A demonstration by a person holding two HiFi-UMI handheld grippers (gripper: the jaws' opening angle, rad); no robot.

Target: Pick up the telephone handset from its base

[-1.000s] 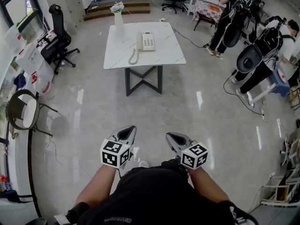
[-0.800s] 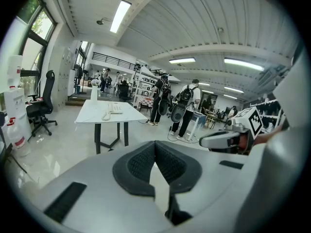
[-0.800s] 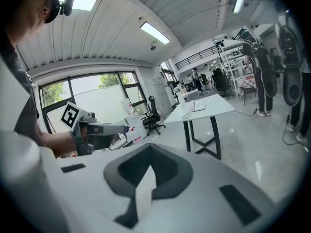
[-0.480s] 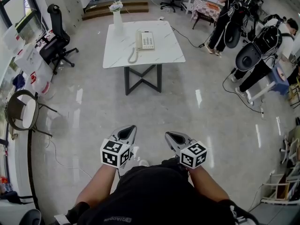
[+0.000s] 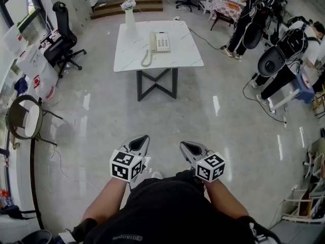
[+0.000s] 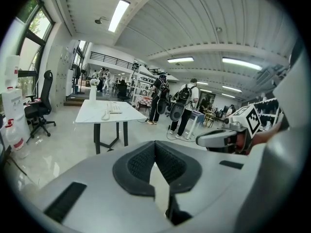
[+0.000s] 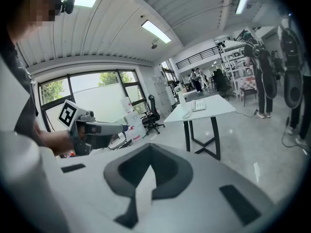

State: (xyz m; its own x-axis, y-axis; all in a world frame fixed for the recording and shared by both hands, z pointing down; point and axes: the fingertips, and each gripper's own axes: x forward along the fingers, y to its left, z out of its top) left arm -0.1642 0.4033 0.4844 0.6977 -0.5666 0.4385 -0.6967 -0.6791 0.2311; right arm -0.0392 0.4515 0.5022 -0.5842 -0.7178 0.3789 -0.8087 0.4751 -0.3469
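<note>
I'm holding both claws closed and empty, grey left gripper [image 5: 141,141] and right gripper [image 5: 186,147], facing one cream corded telephone [image 5: 159,41] on one white marble table [image 5: 179,55]

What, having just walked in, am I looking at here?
A person stands holding a gripper in each hand. The left gripper and right gripper are both shut and empty, well short of the white table. The telephone sits there with its handset on the base, untouched. Other people stand off to the right.
</note>
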